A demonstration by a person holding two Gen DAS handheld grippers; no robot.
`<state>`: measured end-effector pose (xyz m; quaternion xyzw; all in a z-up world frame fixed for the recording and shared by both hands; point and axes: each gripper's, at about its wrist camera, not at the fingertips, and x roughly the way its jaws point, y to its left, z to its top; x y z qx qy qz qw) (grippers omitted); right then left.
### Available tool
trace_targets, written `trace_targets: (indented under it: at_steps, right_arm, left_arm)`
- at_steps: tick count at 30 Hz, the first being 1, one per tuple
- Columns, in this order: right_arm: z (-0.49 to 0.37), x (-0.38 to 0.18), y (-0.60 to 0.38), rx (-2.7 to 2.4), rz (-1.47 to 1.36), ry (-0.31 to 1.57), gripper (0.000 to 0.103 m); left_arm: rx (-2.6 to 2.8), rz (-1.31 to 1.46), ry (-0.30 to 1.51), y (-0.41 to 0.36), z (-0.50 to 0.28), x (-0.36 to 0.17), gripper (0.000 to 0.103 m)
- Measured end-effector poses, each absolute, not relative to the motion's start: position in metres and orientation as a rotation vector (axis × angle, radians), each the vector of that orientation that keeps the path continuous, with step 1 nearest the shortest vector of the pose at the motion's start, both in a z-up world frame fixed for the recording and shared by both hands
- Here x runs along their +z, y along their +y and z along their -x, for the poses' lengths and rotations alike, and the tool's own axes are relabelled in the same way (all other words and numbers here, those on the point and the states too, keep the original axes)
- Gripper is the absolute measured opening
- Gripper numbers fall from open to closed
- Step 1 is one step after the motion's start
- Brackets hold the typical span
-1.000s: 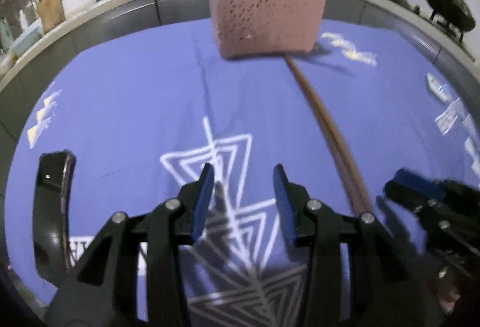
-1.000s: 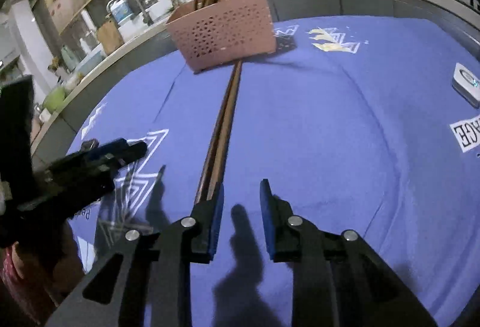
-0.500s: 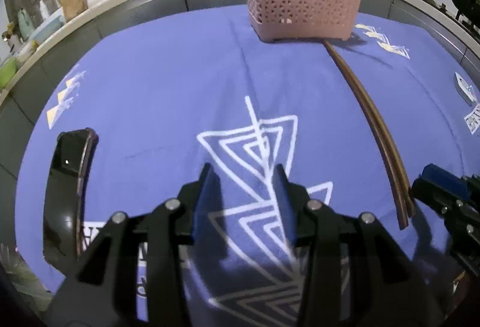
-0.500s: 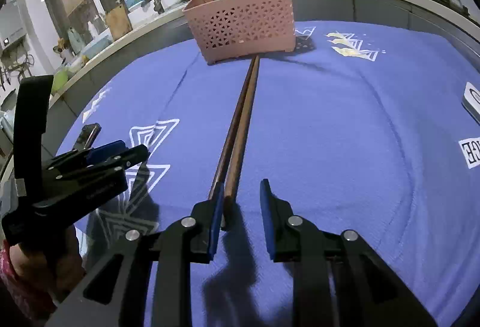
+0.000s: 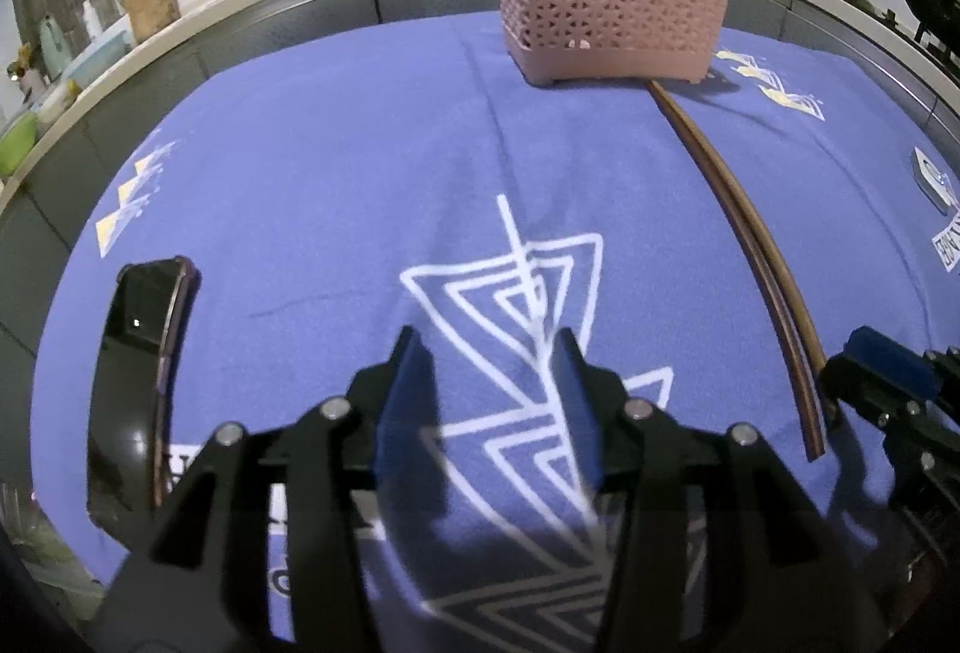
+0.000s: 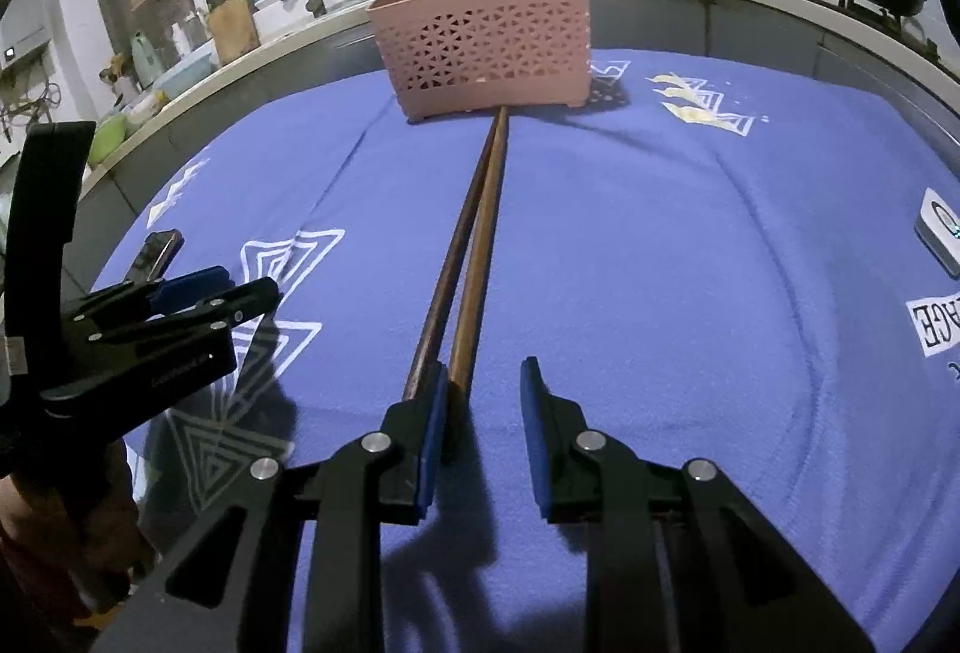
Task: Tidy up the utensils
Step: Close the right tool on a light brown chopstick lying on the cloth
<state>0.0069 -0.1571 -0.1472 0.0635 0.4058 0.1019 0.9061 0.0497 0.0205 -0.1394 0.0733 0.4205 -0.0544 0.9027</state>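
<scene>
Right hand-held gripper (image 6: pixel 483 389): jaws wide, chopsticks (image 6: pixel 474 245) at left finger. Left hand-held gripper (image 5: pixel 486 371): wide, empty, lower centre.

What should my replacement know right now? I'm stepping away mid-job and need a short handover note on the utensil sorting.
Right gripper: open, low over the cloth, the near ends of the chopstick pair at its left finger, one end between the fingers; not gripped.
Left gripper: open, holding nothing, over the white triangle print.
Pink basket: at the far side of the blue tablecloth, already holding several chopsticks; the loose pair's far tips reach its base.
Done: most chopsticks are in the basket.
Left: centre on the pair, close, lift, drop it in.
Also on the cloth: a black phone at the left, a small white device at the right.
</scene>
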Motion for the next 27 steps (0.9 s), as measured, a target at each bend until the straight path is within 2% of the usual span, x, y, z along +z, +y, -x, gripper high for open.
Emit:
trace_targets:
  at_steps: [7,27]
  right_arm:
    - [-0.0063,-0.1498,-0.1490,0.221,-0.097,0.836,0.025]
    - [-0.0054,-0.1513,-0.1565,0.210,-0.138,0.812,0.025]
  left_arm:
    - [-0.106,-0.162,0.859,0.0191,-0.0492,-0.1401,0.045]
    - [-0.080,-0.174,0.829,0.0190,-0.0459,-0.1423,0.057]
